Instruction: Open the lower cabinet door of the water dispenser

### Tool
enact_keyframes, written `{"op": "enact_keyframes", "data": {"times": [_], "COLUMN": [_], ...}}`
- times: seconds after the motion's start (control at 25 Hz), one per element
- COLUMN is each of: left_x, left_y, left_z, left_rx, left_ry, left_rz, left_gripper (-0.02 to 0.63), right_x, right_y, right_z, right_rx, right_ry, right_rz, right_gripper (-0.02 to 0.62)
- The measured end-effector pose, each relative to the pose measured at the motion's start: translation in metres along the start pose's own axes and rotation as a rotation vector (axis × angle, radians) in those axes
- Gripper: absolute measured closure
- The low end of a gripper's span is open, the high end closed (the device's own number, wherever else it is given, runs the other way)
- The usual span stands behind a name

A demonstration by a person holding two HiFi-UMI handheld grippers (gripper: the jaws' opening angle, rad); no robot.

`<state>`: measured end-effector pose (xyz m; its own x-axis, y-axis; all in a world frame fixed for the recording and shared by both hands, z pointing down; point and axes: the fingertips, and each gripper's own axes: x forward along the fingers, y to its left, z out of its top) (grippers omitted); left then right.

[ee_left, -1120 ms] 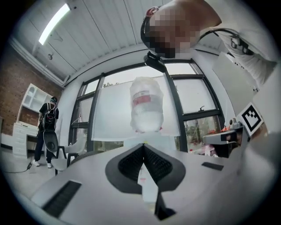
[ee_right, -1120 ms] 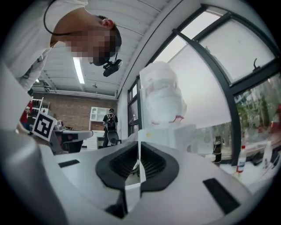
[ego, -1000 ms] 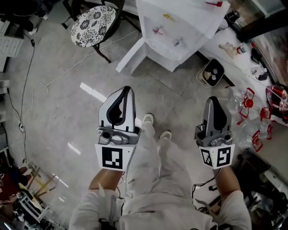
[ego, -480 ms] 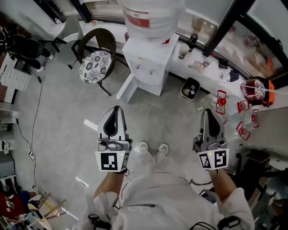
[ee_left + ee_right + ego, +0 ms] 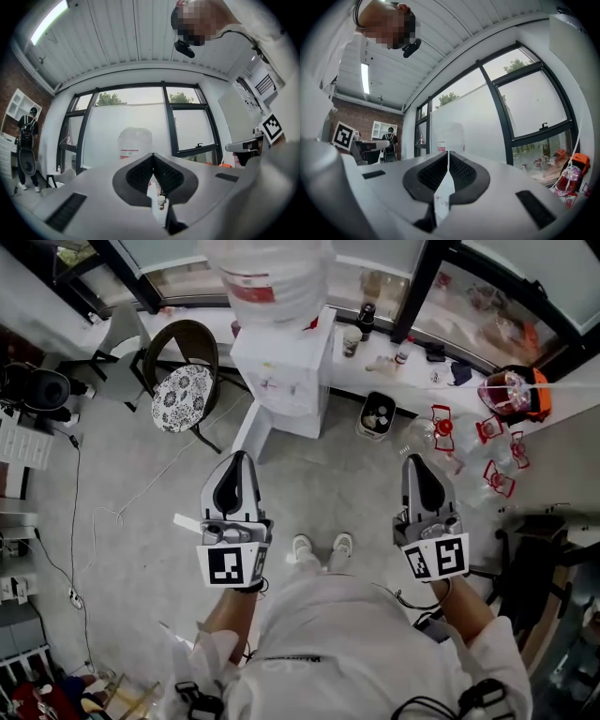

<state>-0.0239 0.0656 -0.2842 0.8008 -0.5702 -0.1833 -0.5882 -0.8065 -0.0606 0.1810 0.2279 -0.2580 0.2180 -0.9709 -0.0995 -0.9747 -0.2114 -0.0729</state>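
Ahead, the water dispenser (image 5: 281, 381) stands well beyond both jaw pairs.
Left gripper (image 5: 237, 459) clenched empty; right gripper (image 5: 415, 463) closing tight on nothing.

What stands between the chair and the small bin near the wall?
The water dispenser stands between the chair and the bin; the head view shows it.

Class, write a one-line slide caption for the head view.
Person holds left gripper and right gripper, both shut and empty, short of the water dispenser.
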Motion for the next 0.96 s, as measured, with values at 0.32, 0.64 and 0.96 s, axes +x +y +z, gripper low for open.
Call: {"op": "enact_keyframes", "data": {"times": [0.32, 0.64, 0.96], "left_x": [0.009, -0.014, -0.002], "left_y": [-0.005, -0.025, -0.010], "left_z": [0.017, 0.013, 0.039], "left_rx": [-0.013, -0.005, -0.020], "left_ry": [-0.016, -0.036, -0.022], "left_rz": [-0.032, -0.065, -0.063], "left_gripper": [0.604, 0.604, 0.603], "right_x": [0.006, -0.025, -0.005], "right_y": [0.011, 0.024, 0.033], "right_z": [0.022, 0.014, 0.039], "right_rx": [-0.020, -0.031, -0.022], "right_ry": [0.015, -0.005, 0.019], "right_rz": [0.021, 0.032, 0.037], "right_gripper": [0.572, 0.574, 0.574]}}
